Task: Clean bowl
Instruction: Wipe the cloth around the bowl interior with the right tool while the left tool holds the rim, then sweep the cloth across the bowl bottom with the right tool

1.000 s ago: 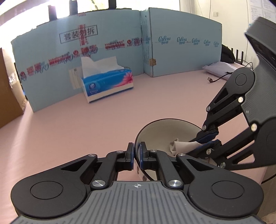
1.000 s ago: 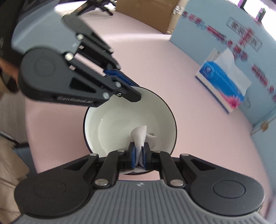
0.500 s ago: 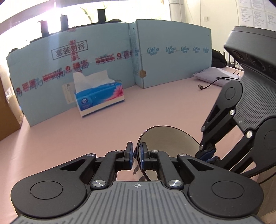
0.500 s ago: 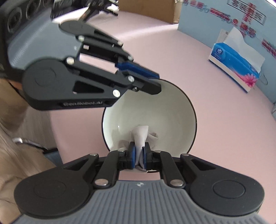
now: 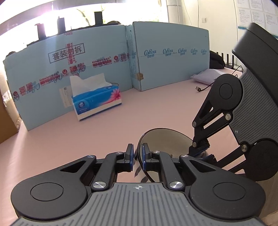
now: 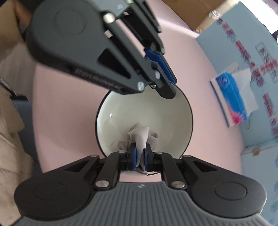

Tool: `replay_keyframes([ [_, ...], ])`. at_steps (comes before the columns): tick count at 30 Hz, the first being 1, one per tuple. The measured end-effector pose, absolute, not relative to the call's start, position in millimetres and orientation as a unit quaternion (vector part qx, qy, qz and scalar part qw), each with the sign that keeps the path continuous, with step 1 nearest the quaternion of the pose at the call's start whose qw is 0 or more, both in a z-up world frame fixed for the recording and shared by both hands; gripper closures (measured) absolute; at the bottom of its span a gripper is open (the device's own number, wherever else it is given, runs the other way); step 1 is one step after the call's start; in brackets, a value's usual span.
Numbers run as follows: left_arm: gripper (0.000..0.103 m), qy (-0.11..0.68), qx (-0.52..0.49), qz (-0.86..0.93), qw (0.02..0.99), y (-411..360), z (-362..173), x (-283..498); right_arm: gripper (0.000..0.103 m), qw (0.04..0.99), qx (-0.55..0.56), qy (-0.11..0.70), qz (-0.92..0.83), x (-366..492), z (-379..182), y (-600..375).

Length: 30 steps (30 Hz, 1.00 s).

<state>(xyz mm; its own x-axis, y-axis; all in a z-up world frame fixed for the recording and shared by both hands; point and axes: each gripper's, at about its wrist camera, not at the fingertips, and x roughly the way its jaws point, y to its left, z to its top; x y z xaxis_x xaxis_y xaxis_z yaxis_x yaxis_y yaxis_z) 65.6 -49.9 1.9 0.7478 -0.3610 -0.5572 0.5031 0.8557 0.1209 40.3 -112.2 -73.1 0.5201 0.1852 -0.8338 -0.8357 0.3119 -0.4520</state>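
A white bowl with a dark rim (image 6: 144,113) sits on the pink table; in the left wrist view it (image 5: 163,139) shows edge-on. My left gripper (image 5: 137,156) is shut on the bowl's rim; in the right wrist view it (image 6: 167,87) clamps the far rim. My right gripper (image 6: 140,157) is shut on a crumpled white tissue (image 6: 140,135), pressed inside the bowl near its close wall. In the left wrist view the right gripper (image 5: 199,151) reaches down into the bowl from the right.
A blue tissue box (image 5: 96,100) stands at the back by a light blue cardboard wall (image 5: 170,57); it also shows in the right wrist view (image 6: 232,97). A cable and grey pouch (image 5: 206,78) lie at the far right. A brown carton (image 6: 187,12) stands beyond the table.
The bowl tilted flatter in the left wrist view, hiding its inside. The right gripper with the tissue shifted inside the bowl and the left gripper looms closer in the right wrist view.
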Motion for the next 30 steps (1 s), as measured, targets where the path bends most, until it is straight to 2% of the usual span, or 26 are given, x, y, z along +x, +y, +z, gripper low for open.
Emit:
replay_keyframes([
  [14,0.091,0.270,0.129,-0.235,0.925,-47,0,69,0.094,0.764,-0.477,0.286,0.327,44,-55,-115],
  [24,0.090,0.276,0.122,-0.231,0.925,-48,-1,72,0.093,0.740,-0.464,0.346,0.342,44,-66,-122],
  [26,0.085,0.278,0.116,-0.228,0.926,-48,-2,69,0.092,0.740,-0.453,0.357,0.345,42,-66,-122],
  [28,0.085,0.282,0.110,-0.225,0.926,-47,-2,66,0.092,0.743,-0.440,0.366,0.346,41,-65,-123],
  [30,0.069,0.285,0.103,-0.221,0.927,-47,-2,63,0.092,0.750,-0.429,0.366,0.344,39,-64,-124],
])
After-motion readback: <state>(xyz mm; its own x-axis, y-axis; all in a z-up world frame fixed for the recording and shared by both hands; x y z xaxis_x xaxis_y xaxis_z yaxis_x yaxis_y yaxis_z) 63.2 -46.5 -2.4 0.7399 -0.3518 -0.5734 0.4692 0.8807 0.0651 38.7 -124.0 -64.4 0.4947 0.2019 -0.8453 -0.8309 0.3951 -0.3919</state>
